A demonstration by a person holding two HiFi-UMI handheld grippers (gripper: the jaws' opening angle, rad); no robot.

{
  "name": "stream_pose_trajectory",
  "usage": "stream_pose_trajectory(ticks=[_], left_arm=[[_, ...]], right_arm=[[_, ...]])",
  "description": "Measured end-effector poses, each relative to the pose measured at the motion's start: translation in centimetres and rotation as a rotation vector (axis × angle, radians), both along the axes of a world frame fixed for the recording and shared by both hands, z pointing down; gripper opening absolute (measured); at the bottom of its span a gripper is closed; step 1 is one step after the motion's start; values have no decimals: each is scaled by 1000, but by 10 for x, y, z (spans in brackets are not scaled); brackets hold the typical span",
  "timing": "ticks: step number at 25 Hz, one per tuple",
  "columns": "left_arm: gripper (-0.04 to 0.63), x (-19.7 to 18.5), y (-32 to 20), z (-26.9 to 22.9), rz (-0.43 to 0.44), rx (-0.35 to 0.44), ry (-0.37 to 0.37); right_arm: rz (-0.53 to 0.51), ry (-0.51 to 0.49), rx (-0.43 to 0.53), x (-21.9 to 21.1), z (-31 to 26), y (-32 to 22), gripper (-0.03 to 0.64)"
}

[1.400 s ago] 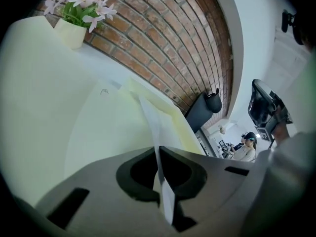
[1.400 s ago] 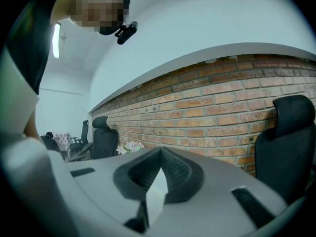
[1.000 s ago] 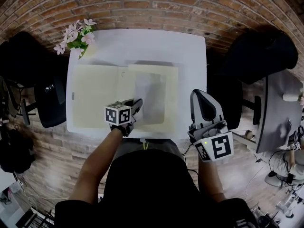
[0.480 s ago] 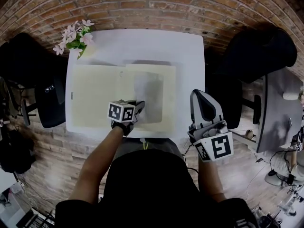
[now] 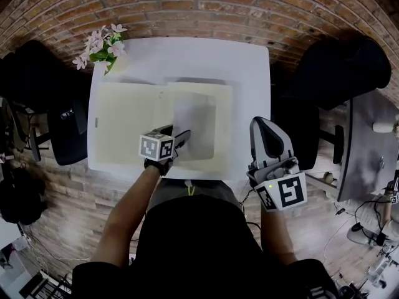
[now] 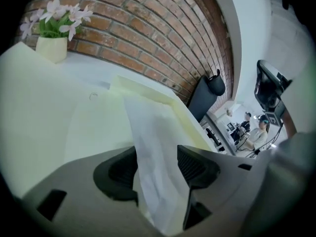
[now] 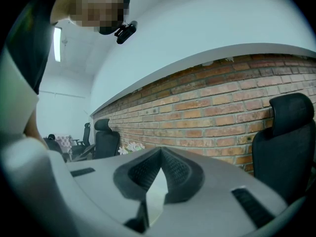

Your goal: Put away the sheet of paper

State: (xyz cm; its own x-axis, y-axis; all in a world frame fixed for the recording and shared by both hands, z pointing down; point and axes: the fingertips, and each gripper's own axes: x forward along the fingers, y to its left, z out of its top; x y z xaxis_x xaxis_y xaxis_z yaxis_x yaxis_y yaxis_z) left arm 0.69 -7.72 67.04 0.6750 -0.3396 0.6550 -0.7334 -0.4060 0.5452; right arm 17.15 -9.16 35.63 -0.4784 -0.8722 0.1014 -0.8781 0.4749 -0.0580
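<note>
I think I am in an office. I stand at a white bench [image 5: 199,58] by a curved brick wall [image 5: 199,5]. A black desk chair [image 5: 65,132] sits on my left and another black chair [image 5: 340,70] on my right, and more chairs [image 7: 106,137] like them stand along the wall further off. A big yellow folder [image 5: 124,132] lies open on the bench, and a small pot of pink flowers [image 5: 100,45] stands in the corner. To my right is another desk [image 5: 368,142] with cables on the wood floor [image 5: 75,198] beside it. Far off, a screen [image 6: 269,90] stands on a pole, and people [image 6: 259,127] sit working at their own desks.
</note>
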Motion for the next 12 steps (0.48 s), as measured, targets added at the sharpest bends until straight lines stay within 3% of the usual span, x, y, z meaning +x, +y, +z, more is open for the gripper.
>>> stream_pose_trajectory(ticks=[4,12], left_arm=[[287,-9,1,0,31,44,-65],[287,-22,5,-2,24,47,-63]], right_arm=[[-3,1,4,-3,-3,2,14],[-7,2,12,-14,-6,9,14]])
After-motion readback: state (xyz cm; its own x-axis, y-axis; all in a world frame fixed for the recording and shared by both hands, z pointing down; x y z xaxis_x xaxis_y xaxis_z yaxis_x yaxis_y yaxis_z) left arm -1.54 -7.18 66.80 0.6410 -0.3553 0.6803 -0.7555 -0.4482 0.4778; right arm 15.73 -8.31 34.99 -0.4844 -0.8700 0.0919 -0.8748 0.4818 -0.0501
